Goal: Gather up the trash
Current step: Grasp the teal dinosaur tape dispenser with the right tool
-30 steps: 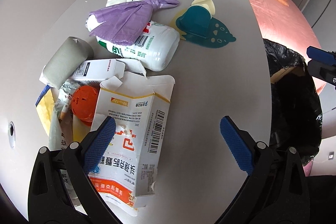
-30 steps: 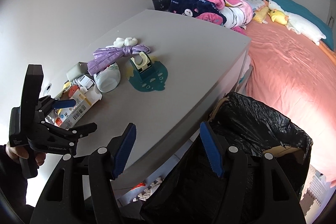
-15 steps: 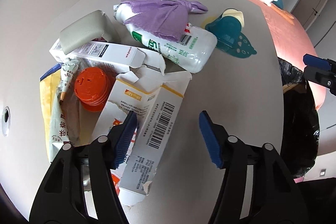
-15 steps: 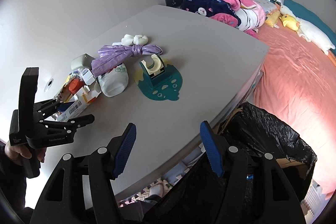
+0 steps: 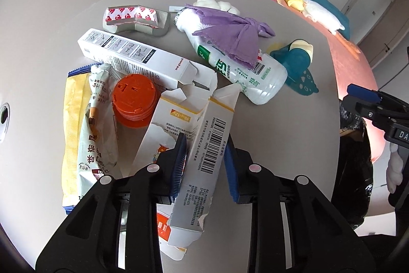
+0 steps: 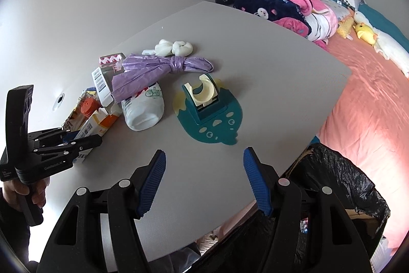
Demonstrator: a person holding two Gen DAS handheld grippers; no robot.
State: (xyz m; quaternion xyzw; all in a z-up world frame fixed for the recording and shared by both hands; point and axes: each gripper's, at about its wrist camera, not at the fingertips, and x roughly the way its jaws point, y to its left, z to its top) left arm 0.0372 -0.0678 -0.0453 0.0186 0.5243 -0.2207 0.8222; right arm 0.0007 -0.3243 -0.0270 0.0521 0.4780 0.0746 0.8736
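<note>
A pile of trash lies on the grey table [image 5: 294, 134]: a torn white and orange carton [image 5: 204, 145], a long white box [image 5: 133, 55], an orange lid [image 5: 134, 100], snack wrappers [image 5: 97, 129], a white bottle [image 5: 242, 71] under a knotted purple bag [image 5: 230, 37]. My left gripper [image 5: 205, 160] is shut on the torn carton's barcode flap; it also shows in the right wrist view [image 6: 74, 142]. My right gripper [image 6: 204, 178] is open and empty above the table's near edge, beside the black trash bag [image 6: 340, 186].
A teal tape dispenser on a teal mat [image 6: 207, 104] stands mid-table. White cotton lumps [image 6: 173, 47] and a grey foam piece [image 5: 138, 22] lie at the back. A bed with pink sheet [image 6: 370, 99], blankets and plush toys is to the right.
My left gripper moved forward over the pile and closed from wide open onto the torn carton. My right gripper rose and shifted over the table edge, staying open.
</note>
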